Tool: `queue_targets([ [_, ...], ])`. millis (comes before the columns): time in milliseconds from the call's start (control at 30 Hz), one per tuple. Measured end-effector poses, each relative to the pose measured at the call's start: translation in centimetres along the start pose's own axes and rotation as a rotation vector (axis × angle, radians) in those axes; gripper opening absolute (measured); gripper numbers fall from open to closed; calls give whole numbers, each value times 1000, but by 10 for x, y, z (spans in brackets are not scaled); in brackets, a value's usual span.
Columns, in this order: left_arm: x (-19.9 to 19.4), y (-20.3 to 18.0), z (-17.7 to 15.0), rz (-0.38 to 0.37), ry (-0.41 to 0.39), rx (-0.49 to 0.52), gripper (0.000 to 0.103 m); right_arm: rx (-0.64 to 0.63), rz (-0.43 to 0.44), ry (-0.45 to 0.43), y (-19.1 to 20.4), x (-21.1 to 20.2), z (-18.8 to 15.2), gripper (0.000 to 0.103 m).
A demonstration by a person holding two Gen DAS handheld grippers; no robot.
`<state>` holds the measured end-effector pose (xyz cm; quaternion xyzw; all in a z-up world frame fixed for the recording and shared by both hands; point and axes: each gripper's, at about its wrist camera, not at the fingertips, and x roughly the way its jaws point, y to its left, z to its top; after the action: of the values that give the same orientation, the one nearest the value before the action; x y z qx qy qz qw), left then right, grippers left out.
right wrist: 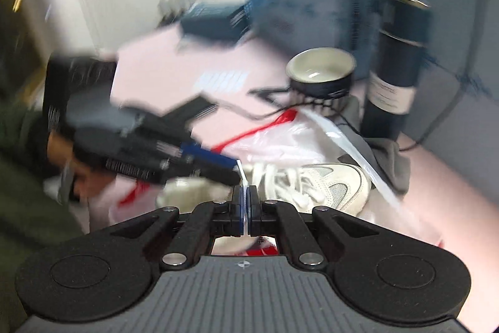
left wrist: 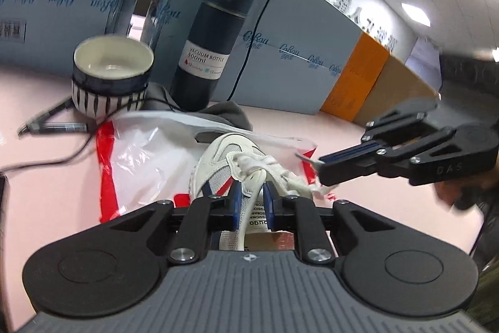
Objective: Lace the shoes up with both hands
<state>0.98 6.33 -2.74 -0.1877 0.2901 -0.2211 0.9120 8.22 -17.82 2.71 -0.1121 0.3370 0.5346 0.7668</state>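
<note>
Left wrist: pink tabletop point(left wrist: 280, 120), blue cartons point(left wrist: 299, 30), ceiling lights point(left wrist: 414, 13)

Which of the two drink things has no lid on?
The striped cup: its top is open, showing a pale, empty inside. The tall dark vacuum bottle beside it is capped shut.

Left gripper point(left wrist: 252, 199): jaws narrowly parted, blue pads either side of a white lace point(left wrist: 254, 192), pointing downward. Right gripper point(right wrist: 246, 202): jaws pressed together on a white lace end, tips just right of the left's.
</note>
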Motion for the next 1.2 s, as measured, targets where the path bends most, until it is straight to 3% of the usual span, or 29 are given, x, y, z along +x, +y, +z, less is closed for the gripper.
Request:
queue_targets([
  [167,1,40,-7,-115,-9,-347,15,140,26,-84,-1,5,-8,2],
  [267,3,52,-13,-145,-10,-457,24,173,13,-81,0,15,-13,2],
  [300,3,53,-14,-148,-9,-464,28,192,0,-82,-1,18,-14,2],
  [467,3,53,-15,-151,-3,-476,28,257,-52,-93,-5,30,-19,2],
  [767,5,68,-25,-174,-20,-603,34,287,-58,-95,-5,28,-24,2],
  [1200,6,69,-27,-172,-15,-617,38,313,-73,-85,-3,28,-27,2],
])
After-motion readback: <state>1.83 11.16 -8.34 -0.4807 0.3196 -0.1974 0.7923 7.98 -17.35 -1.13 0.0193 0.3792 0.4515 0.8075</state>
